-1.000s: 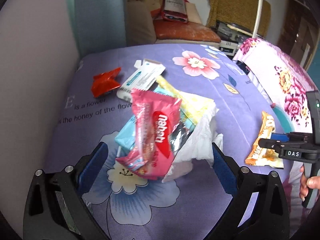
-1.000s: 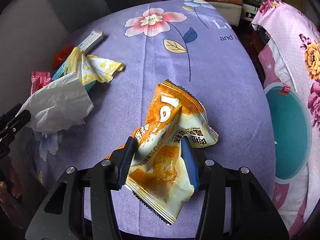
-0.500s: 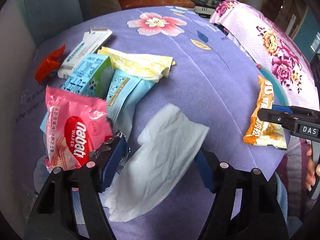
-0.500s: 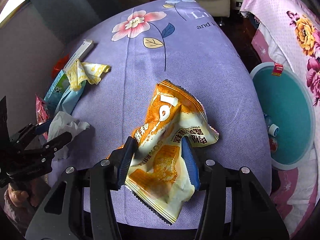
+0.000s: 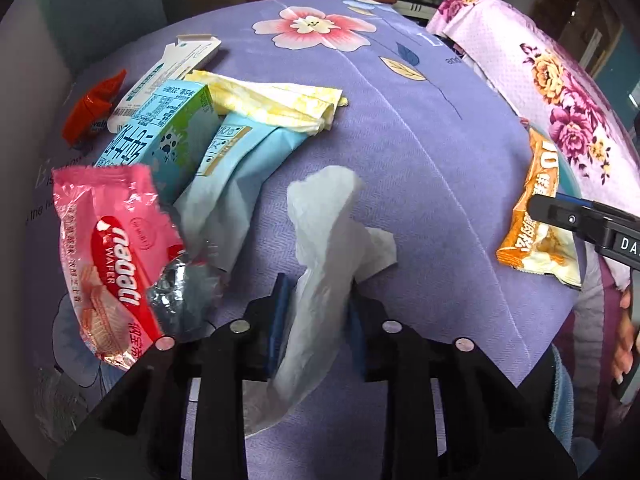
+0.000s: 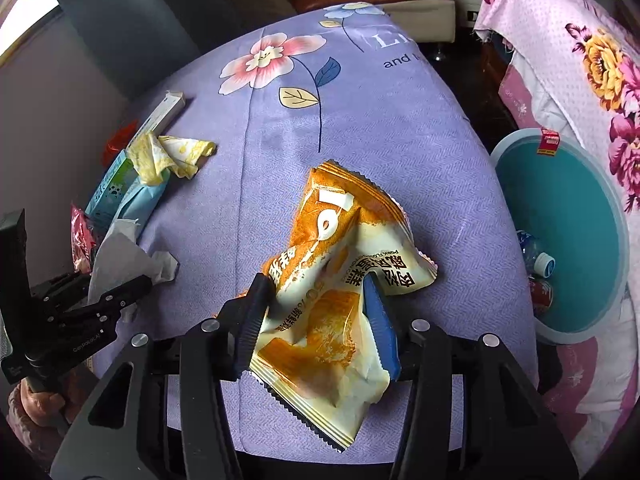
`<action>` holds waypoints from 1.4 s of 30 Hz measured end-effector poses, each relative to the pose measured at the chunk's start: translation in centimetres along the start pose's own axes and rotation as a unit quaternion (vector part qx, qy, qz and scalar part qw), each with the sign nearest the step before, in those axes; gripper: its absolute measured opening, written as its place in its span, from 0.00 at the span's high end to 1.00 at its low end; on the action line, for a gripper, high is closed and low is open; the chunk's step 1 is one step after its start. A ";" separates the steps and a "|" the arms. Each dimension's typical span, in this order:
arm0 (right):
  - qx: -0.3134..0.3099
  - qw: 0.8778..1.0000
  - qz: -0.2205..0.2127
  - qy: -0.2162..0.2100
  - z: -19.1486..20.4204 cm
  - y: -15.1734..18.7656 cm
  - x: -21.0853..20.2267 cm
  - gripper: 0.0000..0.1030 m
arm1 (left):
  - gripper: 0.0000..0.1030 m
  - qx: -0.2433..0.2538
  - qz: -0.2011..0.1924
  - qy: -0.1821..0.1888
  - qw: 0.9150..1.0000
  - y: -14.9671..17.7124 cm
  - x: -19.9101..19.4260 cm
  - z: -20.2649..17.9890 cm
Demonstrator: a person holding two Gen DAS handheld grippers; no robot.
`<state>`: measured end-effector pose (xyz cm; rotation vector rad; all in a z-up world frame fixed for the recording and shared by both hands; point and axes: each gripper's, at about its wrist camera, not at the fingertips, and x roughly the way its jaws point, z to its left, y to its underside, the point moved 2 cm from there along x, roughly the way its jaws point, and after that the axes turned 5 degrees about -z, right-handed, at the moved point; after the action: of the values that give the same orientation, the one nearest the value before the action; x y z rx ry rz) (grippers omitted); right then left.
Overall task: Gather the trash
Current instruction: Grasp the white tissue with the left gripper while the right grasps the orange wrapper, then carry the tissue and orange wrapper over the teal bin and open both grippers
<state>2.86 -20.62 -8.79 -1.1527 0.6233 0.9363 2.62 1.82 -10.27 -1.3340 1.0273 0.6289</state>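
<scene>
The surface (image 5: pixel 400 128) has one purple cloth with flowers on it. One pink flowered blanket (image 6: pixel 580 80) lies past its right edge, and one round teal bin (image 6: pixel 572 216) stands between the two. In the bin I can see one plastic bottle (image 6: pixel 538 258) and something red under it.

Near the left edge lies a heap of trash: one pink wafer wrapper (image 5: pixel 108 256), one light blue pack (image 5: pixel 244 160), one blue and green milk carton (image 5: pixel 160 136), one yellow wrapper (image 5: pixel 276 104), one long white box (image 5: pixel 168 70) and one small red wrapper (image 5: pixel 92 108). They overlap or touch each other.

One white tissue (image 5: pixel 328 264) lies on the cloth just right of the heap, toward the near edge. The left gripper (image 5: pixel 316 308) has just been closing its jaws, and now they squeeze the tissue's near end between them.

One orange snack bag (image 6: pixel 332 280) is at the right near edge. The right gripper (image 6: pixel 316 304) has its jaws about half closed, pinching the crumpled bag from both sides.

A hand (image 6: pixel 36 404) holds the left gripper's handle.
</scene>
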 end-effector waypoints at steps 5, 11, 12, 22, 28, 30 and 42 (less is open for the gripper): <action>0.015 1.000 -0.017 -0.003 -1.2 -0.4 -1.1 0.55 | 0.75 -0.020 -0.016 0.044 0.999 -1.7 -2.0 -0.9; 0.038 0.999 -0.030 -0.007 -2.9 -0.8 -1.9 0.55 | 0.75 -0.012 -0.029 0.072 0.997 -4.0 -3.4 -3.1; 0.041 0.999 -0.034 -0.007 -3.2 -0.9 -2.1 0.55 | 0.75 -0.006 -0.031 0.071 0.997 -4.3 -3.5 -3.7; 0.059 0.997 -0.045 -0.004 -5.5 -0.7 -3.5 0.55 | 0.51 0.044 -0.007 0.045 0.998 -4.0 -1.2 -5.7; 0.062 0.998 -0.032 -0.008 -5.5 -0.2 -2.7 0.55 | 0.21 0.044 0.025 0.015 0.999 -1.5 0.1 -3.2; 0.058 0.998 -0.029 -0.008 -5.1 -0.1 -2.5 0.55 | 0.21 0.034 0.037 0.017 0.999 -0.7 0.5 -2.3; 0.032 0.999 -0.020 0.006 -3.3 -0.2 -2.7 0.55 | 0.57 0.079 0.020 0.010 0.997 1.3 0.4 -4.7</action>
<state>1.87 -24.59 -7.55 -1.1100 0.6346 0.8701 0.57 -2.59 -10.87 -1.1867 1.0991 0.5541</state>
